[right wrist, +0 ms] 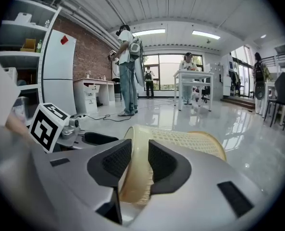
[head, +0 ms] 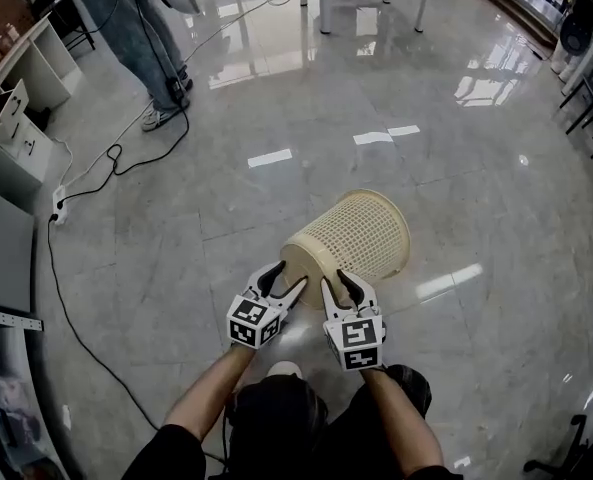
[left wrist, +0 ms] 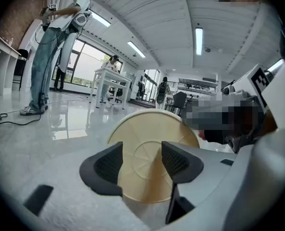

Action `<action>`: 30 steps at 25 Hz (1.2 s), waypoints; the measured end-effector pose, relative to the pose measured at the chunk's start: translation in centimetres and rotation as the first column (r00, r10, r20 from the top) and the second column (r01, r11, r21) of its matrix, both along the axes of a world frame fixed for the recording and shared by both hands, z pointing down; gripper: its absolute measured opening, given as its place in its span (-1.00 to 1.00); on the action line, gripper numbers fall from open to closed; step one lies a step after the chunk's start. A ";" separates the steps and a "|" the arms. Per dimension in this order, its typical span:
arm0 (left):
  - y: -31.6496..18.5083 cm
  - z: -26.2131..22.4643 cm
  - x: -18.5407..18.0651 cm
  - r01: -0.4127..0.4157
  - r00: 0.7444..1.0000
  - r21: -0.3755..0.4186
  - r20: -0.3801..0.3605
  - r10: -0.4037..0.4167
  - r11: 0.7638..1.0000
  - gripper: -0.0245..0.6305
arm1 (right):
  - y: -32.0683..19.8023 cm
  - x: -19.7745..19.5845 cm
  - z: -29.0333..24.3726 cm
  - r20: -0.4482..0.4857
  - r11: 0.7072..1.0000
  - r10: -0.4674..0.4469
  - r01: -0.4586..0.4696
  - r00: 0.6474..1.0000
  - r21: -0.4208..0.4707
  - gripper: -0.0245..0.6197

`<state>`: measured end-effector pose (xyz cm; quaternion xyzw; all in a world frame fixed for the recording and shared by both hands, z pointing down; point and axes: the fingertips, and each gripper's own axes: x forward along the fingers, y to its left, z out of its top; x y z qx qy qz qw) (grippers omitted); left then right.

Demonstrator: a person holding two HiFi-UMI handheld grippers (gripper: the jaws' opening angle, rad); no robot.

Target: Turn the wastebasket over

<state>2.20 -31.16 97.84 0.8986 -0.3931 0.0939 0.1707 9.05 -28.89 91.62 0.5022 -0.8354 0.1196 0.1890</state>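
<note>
Two fingers (right wrist: 114,163) of right gripper (right wrist: 139,153) pinch wastebasket (right wrist: 190,139); left gripper (left wrist: 142,154) gapes.

L gripper (head: 284,280) jaws apart; R gripper (head: 338,283) clamped on wastebasket (head: 361,230) rim; both angled down.

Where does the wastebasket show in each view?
Head view: wastebasket at centre, lying on its side.
Left gripper view: lower centre, round base facing the camera.
Right gripper view: lower centre, base rim nearest, mesh wall running right.
Shared landmark: standing person in jeans, upper left in each.
</note>
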 end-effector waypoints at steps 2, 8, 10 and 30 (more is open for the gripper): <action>0.5 0.7 -0.5 -0.005 0.999 0.005 0.032 0.005 1.000 -0.17 | 0.9 -1.8 1.0 0.015 0.999 -0.030 0.030 0.999 -0.024 -0.59; 2.3 6.0 -2.8 -0.012 0.989 -0.073 0.146 0.022 0.997 -0.20 | 2.9 -4.9 4.9 -0.008 0.978 -0.160 0.157 0.987 -0.135 -0.63; 2.9 7.5 -3.4 -0.009 0.986 -0.104 0.166 0.026 0.995 -0.20 | 3.0 -4.9 5.5 -0.017 0.975 -0.171 0.166 0.985 -0.149 -0.63; 2.5 5.9 -1.7 -0.070 0.989 -0.066 0.126 0.078 0.995 -0.72 | -8.1 1.7 1.9 -0.195 0.984 -0.175 0.164 0.965 -0.067 -0.63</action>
